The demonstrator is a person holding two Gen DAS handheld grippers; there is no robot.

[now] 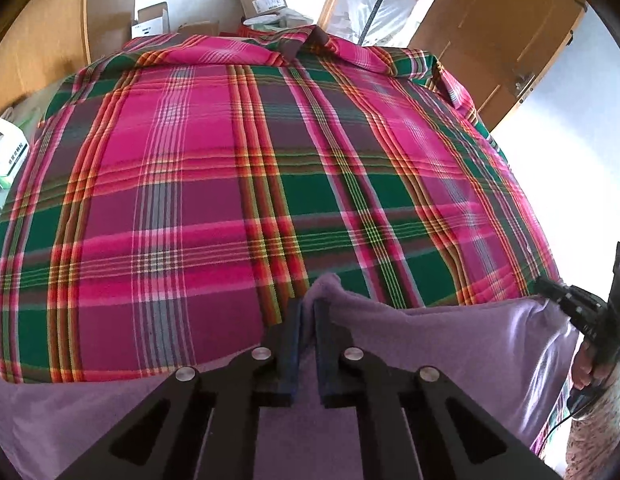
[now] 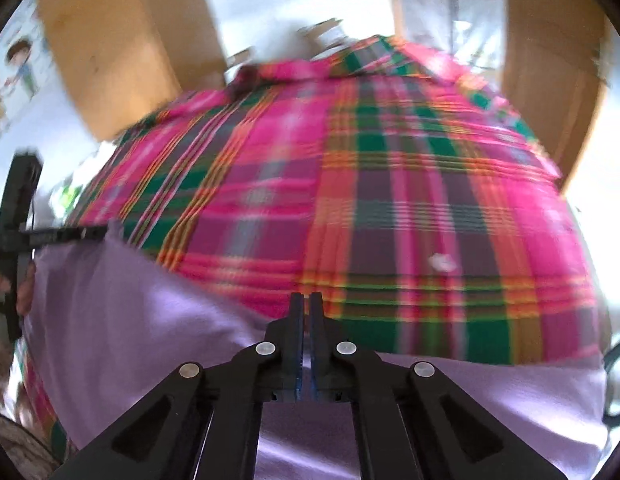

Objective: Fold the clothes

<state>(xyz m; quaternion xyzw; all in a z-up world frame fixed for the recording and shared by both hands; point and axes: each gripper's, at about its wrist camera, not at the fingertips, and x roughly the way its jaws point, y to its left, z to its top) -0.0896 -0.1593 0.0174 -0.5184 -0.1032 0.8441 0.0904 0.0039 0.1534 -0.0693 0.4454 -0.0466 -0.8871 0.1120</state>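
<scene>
Cloth (image 1: 449, 340), a lilac piece, lies nearest me along the near edge of the plaid sheet (image 1: 230, 200), and both my claws have it. My left claw (image 1: 308, 312) is pinched nearly closed on a raised fold of it; in the right view my right claw (image 2: 306, 308) is closed to a thin gap with lilac fabric under and around it, so I judge it is gripping too, though the pinched edge itself is not clearly seen. Each claw also shows at the other view's edge, apparently at the ends of one stretched hem.

How far along I am: the piece is held up by one edge between the two claws, which would suit either laying it out flat or carrying an edge over for a fold. I see no finished folds.

Most of the cloth runs under the claws, out of sight, so its kind and shape are unknown. The right view is blurred. Beyond the sheet I make out boxes (image 1: 262, 0) and wooden doors (image 1: 489, 20).
</scene>
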